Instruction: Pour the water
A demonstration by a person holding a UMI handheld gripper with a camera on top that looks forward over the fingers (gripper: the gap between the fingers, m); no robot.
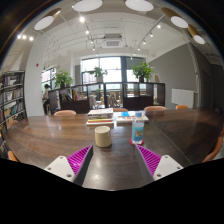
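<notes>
A small cream cup point(103, 136) stands on the dark wooden table point(60, 135), just ahead of my left finger. A clear plastic water bottle point(138, 130) with a blue label stands to its right, just ahead of my right finger. My gripper point(113, 159) is open and empty, its magenta pads point(79, 156) wide apart, with bare table between them. Both cup and bottle are beyond the fingertips, not between them.
A flat stack of books or boxes point(117, 117) lies farther back on the table. Wooden chairs point(65, 113) line the far edge. Potted plants point(143, 71), large windows and a bookshelf point(10, 100) stand behind.
</notes>
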